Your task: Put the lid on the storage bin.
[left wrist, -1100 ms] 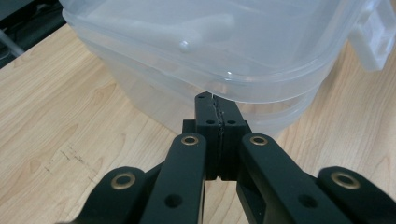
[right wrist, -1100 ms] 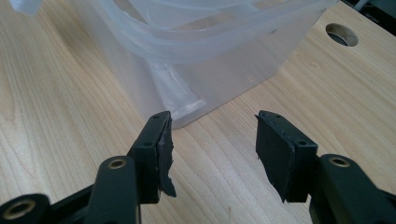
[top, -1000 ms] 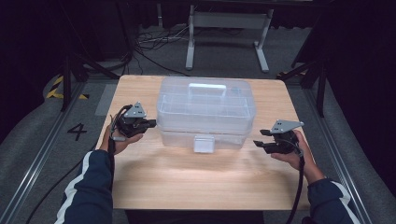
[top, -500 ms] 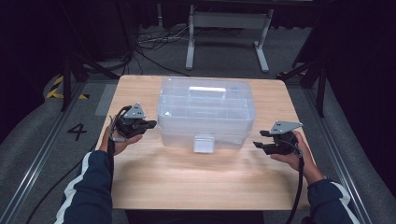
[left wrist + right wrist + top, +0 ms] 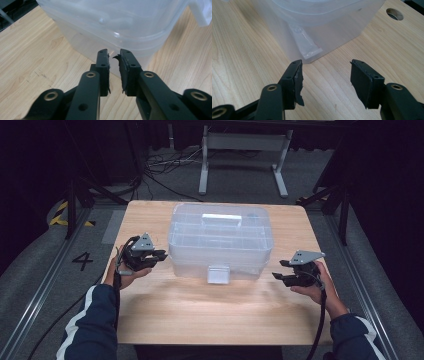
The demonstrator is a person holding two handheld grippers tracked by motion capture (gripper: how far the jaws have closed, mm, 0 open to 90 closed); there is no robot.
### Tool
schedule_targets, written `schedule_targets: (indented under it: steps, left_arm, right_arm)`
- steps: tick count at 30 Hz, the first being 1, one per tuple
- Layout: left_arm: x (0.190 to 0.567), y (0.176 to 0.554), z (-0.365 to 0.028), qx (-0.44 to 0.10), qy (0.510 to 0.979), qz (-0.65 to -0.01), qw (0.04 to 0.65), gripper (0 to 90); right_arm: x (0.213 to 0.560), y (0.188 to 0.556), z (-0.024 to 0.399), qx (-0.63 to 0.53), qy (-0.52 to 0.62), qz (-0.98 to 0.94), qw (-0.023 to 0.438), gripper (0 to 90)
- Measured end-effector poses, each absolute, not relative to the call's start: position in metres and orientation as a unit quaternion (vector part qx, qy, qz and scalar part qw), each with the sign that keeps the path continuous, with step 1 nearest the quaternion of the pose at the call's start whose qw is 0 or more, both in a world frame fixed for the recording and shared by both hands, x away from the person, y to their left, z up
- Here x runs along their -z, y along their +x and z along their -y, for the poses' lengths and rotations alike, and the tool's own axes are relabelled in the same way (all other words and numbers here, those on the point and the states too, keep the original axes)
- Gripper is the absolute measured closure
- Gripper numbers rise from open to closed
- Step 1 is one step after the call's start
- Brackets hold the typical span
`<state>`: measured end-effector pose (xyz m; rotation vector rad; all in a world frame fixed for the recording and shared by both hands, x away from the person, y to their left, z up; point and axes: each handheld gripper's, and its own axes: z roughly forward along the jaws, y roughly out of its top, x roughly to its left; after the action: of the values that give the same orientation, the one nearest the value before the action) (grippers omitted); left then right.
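High view is showing a clear plastic box (image 5: pixel 221 241) sitting mid-tabletop (image 5: pixel 210 315). Left gripper (image 5: pixel 159 255) is hovering just beside the box's left end, jaws narrowly parted, having just been opening, nothing between them. Right gripper (image 5: pixel 278 269) is waiting near the right end, jaws wide and empty.

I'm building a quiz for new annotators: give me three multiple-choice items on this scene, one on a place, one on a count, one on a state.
1. Where does the clear plastic box stand?
A. on the floor
B. between the two grippers, on the wooden table
C. on a shelf

2. How many latches show on the box's near side?
A. one
B. three
C. none

3. How do the right gripper jaws stand?
A. clamped on the lid
C. holding a cable
B. open, with nothing between them

Key: 1 B, the high view shows the left gripper and the right one flanking it; 2 A, a single latch at the middle; 3 B, bare table shows in the gap.
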<state>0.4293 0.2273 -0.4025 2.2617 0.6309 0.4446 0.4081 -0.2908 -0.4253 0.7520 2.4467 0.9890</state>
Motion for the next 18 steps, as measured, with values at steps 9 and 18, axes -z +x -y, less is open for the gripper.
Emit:
schedule_targets:
  steps: [9, 18]
  left_arm:
    - [0.409, 0.418, -0.231, -0.193, 0.885, -0.254, 0.338, 63.5]
    - [0.425, 0.412, -0.238, -0.2, 0.894, -0.268, 0.297, 52.7]
  right_arm:
    - [0.427, 0.405, 0.294, -0.342, 0.272, -0.877, 0.198, 41.6]
    - [0.431, 0.401, 0.298, -0.332, 0.28, -0.877, 0.205, 37.8]
